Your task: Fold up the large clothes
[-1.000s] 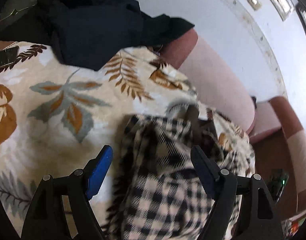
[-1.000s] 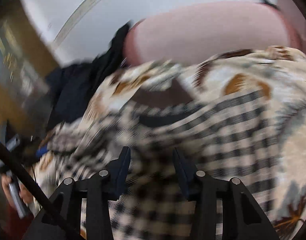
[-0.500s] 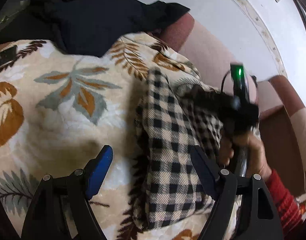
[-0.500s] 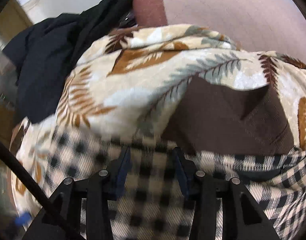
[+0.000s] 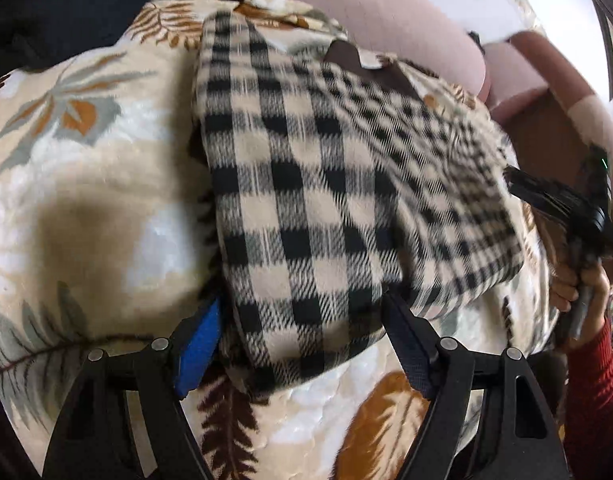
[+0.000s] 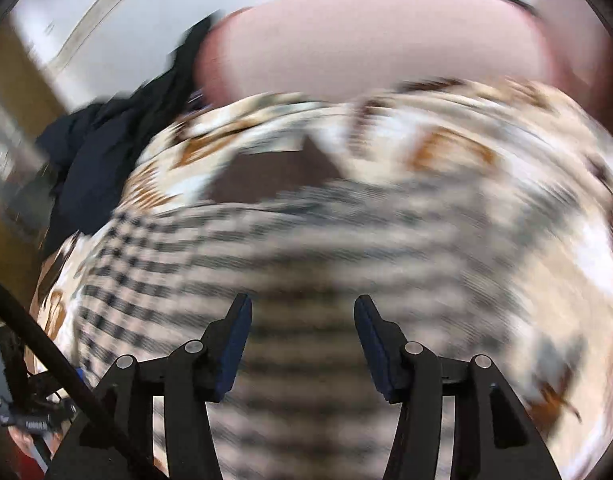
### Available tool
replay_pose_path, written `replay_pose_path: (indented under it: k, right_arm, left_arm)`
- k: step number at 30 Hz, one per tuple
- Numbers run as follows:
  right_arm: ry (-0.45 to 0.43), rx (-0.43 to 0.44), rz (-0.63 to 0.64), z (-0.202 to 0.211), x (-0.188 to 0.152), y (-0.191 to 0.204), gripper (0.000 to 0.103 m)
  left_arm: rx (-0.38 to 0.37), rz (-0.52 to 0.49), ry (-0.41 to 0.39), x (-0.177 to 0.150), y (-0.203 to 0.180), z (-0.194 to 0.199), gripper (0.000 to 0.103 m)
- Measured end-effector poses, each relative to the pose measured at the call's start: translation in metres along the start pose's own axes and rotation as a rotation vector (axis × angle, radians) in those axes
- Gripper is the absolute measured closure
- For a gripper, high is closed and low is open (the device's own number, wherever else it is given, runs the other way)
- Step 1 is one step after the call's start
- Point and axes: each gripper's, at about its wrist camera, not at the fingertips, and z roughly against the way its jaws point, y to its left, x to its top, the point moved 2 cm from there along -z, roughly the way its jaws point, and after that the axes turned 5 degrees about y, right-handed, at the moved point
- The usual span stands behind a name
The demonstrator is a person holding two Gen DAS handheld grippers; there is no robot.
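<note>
The cream-and-black checked fleece garment point(image 5: 306, 184) lies folded into a thick rectangular bundle on a plush cream blanket printed with brown, orange and grey leaves point(image 5: 86, 184). The blanket covers a pink upholstered sofa point(image 5: 390, 20), whose backrest rises behind the bundle. A small dark brown cloth patch point(image 5: 346, 54) shows at the far edge of the garment, against the blanket.

In the left wrist view, the left gripper point(image 5: 302, 320) points steeply down at the near end of the bundle. Its jaws stand wide apart, one on each side of the garment's near corner. The blue-padded finger sits at the left edge of the fold and the dark finger at the right edge. Whether the pads press on the cloth cannot be told; the fabric shows no pinch between them.

The right gripper point(image 5: 562, 204) appears at the right edge of that view, blurred, beside the garment's far right corner. A hand point(image 5: 578, 284) in a red knitted sleeve point(image 5: 594, 380) holds its handle.

The right wrist view is heavily blurred. The right gripper point(image 6: 302, 320) hangs over the checked garment point(image 6: 306, 264) with its jaws apart, having just been opening. Nothing is caught between the fingers. A dark navy cloth point(image 6: 106, 168) lies heaped at the left end of the sofa point(image 6: 366, 40).
</note>
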Motion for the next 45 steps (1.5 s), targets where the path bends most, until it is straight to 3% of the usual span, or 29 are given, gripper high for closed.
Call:
replay_pose_path:
  k: [5,8,10,12,13,14,15,18,22,27,32,34,36,41,43,45]
  right_arm:
    - [-0.062,-0.033,-0.164,0.031,-0.048,-0.093,0.038]
    - [-0.006,0.016,-0.229,0.023,-0.062,-0.115,0.038]
    - [0.023,0.087,-0.189,0.017,-0.063,-0.107,0.038]
    - [0.065,0.091,-0.134,0.007,-0.070,-0.095,0.038]
    - [0.087,0.096,-0.118,0.002,-0.076,-0.091,0.038]
    - [0.120,0.123,-0.102,-0.006,-0.082,-0.084,0.052]
    - [0.147,0.138,-0.084,-0.009,-0.085,-0.078,0.085]
    - [0.111,0.112,-0.003,0.005,-0.086,-0.066,0.091]
    - [0.040,0.162,-0.062,0.040,-0.088,-0.091,0.094]
    - [0.128,0.119,-0.065,0.025,-0.108,-0.108,0.094]
    - [0.153,0.097,-0.020,0.021,-0.109,-0.101,0.093]
    - [0.187,0.068,-0.016,0.020,-0.109,-0.108,0.087]
    - [0.178,0.024,-0.044,0.025,-0.110,-0.117,0.057]
    - [0.004,-0.134,-0.151,0.064,-0.097,-0.149,0.054]
    - [-0.079,-0.127,-0.169,0.076,-0.087,-0.147,0.054]
    - [-0.144,-0.082,-0.162,0.082,-0.078,-0.135,0.054]
  left_arm:
    - [0.009,0.011,-0.006,-0.006,0.001,-0.003,0.025]
    - [0.012,0.033,-0.016,-0.006,0.003,-0.005,0.025]
    - [0.024,0.047,-0.025,-0.006,0.004,-0.005,0.026]
    - [0.062,0.055,-0.039,-0.006,0.001,-0.007,0.045]
    - [0.089,0.055,-0.035,-0.007,0.001,-0.007,0.072]
    - [0.085,0.054,-0.030,-0.008,0.000,-0.006,0.089]
    - [0.064,0.056,-0.027,-0.009,-0.002,-0.004,0.090]
    - [0.100,0.021,-0.079,-0.011,-0.011,0.018,0.092]
    - [0.070,0.034,-0.100,-0.025,-0.010,0.042,0.094]
    - [0.147,0.046,0.005,-0.035,-0.002,0.013,0.095]
    - [0.137,0.034,0.006,-0.030,0.001,0.017,0.092]
    - [0.115,0.033,-0.008,-0.031,0.006,0.027,0.086]
    - [0.080,0.042,-0.052,-0.031,0.015,0.044,0.080]
    - [0.114,0.067,-0.236,-0.024,0.028,0.091,0.076]
    - [0.083,0.090,-0.309,-0.016,0.027,0.104,0.070]
    - [0.066,0.082,-0.329,-0.008,0.017,0.102,0.068]
